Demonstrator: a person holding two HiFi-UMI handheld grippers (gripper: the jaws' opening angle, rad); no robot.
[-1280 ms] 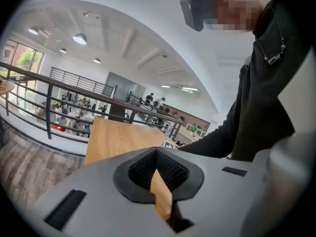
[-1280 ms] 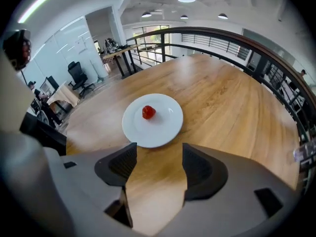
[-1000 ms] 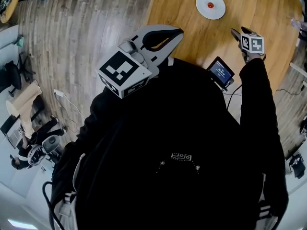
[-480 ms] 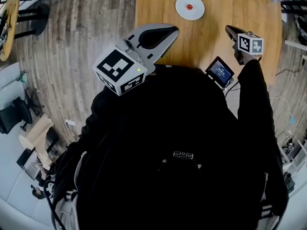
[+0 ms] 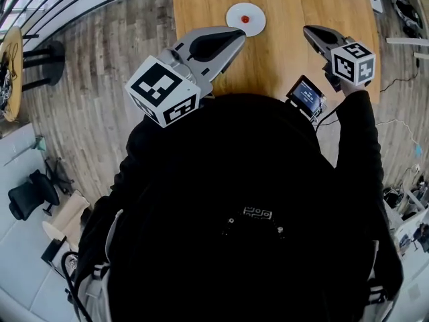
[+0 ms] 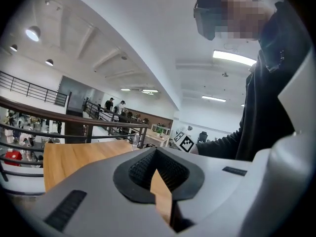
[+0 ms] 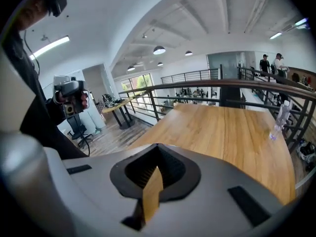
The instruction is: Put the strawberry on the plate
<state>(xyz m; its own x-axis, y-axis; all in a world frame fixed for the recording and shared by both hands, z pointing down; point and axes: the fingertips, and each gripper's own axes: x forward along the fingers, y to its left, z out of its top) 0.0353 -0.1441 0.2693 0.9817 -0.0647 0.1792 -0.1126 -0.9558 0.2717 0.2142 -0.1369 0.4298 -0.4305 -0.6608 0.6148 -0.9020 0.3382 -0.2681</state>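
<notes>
In the head view a small red strawberry (image 5: 245, 19) lies on a white plate (image 5: 234, 12) at the far side of the wooden table (image 5: 281, 52). My left gripper (image 5: 238, 35) hovers just short of the plate, its jaws meeting at the tips with nothing held. To the right of the plate my right gripper (image 5: 307, 30) is also shut and empty, raised above the table. The left gripper view looks out level along the shut left gripper (image 6: 157, 154), and the right gripper view shows the shut right gripper (image 7: 157, 151) over bare tabletop (image 7: 232, 127).
A small device with a blue screen (image 5: 307, 96) hangs at the person's chest on a cable. A clear plastic bottle (image 7: 280, 117) stands near the table's far right edge. Black railings (image 7: 207, 90) run behind the table, with wooden floor (image 5: 114, 66) to the left.
Both grippers have risen, the right one much more, and now show larger. The plate with the strawberry has slid left and up in the head view. The right jaws have closed.
</notes>
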